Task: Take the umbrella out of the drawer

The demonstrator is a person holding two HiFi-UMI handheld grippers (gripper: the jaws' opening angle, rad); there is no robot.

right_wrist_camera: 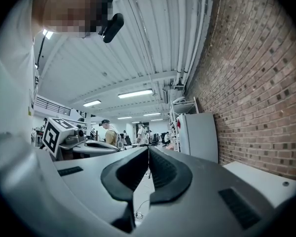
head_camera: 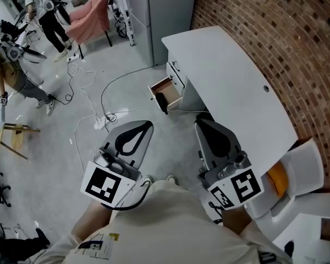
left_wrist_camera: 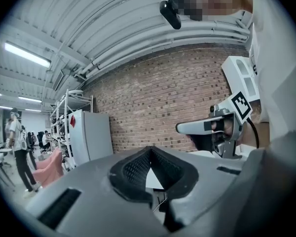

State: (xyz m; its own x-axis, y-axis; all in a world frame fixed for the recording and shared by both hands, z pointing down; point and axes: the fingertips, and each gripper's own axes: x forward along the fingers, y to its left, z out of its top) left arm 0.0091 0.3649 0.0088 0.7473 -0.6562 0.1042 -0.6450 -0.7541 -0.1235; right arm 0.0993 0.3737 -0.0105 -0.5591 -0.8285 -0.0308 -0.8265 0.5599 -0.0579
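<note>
Well, the left claw (head_camera: 147,126) and right claw (head_camera: 199,123) are both closed on nothing, while the dark umbrella (head_camera: 161,101), as I take it, lies in the pulled-out drawer (head_camera: 164,86) under the desk (head_camera: 231,76), at 1 o'clock from the left claw, seemingly the nearer.

The left tongs (left_wrist_camera: 149,148) sit closed and empty, facing a brick wall (left_wrist_camera: 158,102), right tongs (left_wrist_camera: 183,128) alongside.
</note>
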